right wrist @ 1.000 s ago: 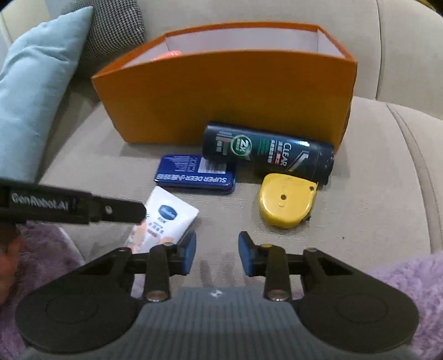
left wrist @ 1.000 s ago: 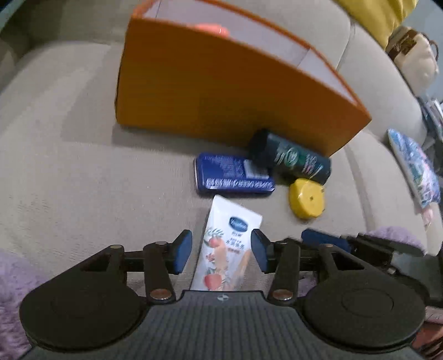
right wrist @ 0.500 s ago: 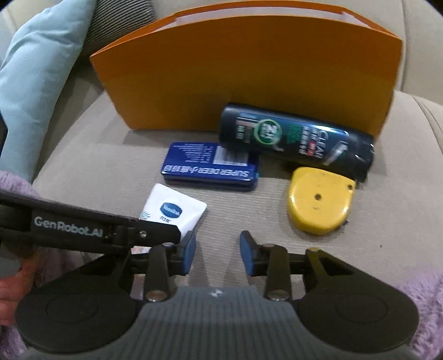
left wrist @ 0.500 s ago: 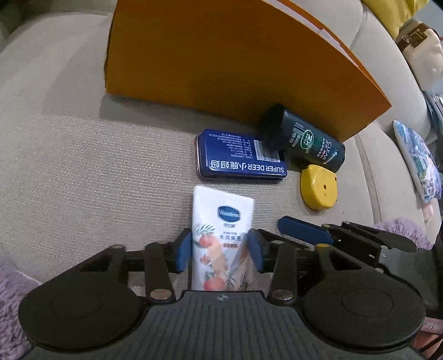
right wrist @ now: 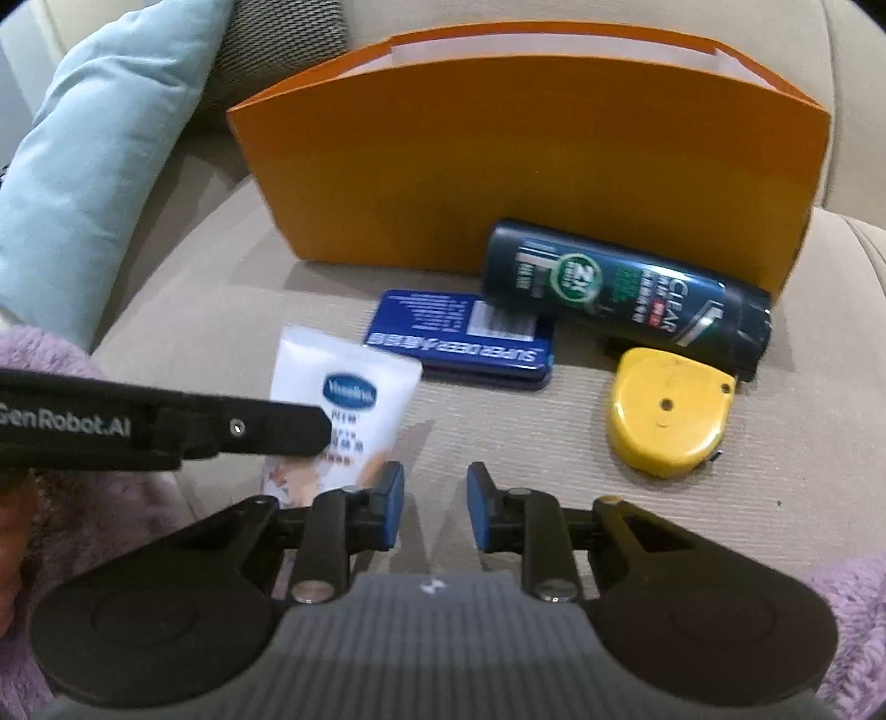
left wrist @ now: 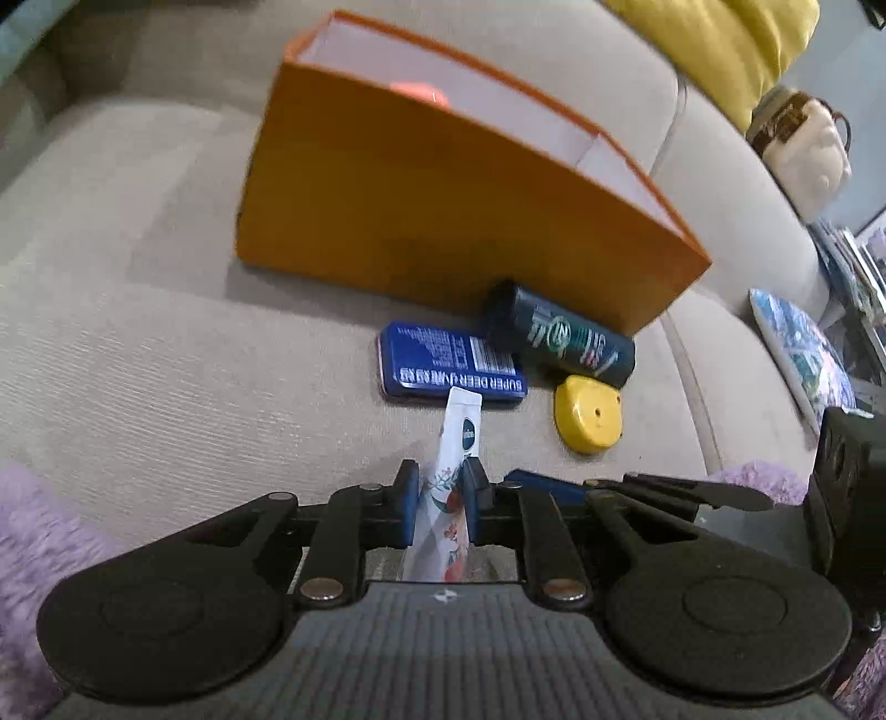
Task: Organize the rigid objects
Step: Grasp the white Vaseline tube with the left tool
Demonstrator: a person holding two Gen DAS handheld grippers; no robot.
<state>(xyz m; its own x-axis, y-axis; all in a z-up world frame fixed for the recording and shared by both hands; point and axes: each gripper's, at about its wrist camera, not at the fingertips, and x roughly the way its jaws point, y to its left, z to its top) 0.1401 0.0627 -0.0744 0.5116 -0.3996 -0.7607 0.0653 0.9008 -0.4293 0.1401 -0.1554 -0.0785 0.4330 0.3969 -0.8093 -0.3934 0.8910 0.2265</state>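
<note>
My left gripper (left wrist: 441, 501) is shut on a white Vaseline tube (left wrist: 449, 487) and holds it lifted off the sofa, turned on edge; the tube also shows in the right wrist view (right wrist: 338, 396). My right gripper (right wrist: 434, 509) is open and empty above the cushion. Ahead lie a blue tin (left wrist: 451, 374) (right wrist: 462, 335), a dark shampoo bottle (left wrist: 562, 332) (right wrist: 626, 293) and a yellow tape measure (left wrist: 588, 415) (right wrist: 667, 412). An orange box (left wrist: 421, 205) (right wrist: 531, 166) stands behind them, open at the top.
The beige sofa seat (left wrist: 166, 343) carries everything. A light blue cushion (right wrist: 94, 138) lies at the left in the right wrist view. A patterned cushion (left wrist: 797, 349) and a yellow cushion (left wrist: 714, 44) are at the right. Something orange-pink (left wrist: 418, 91) sits inside the box.
My left gripper closed on the white tube and lifted it, turning it on edge. The right gripper stayed open and moved little.
</note>
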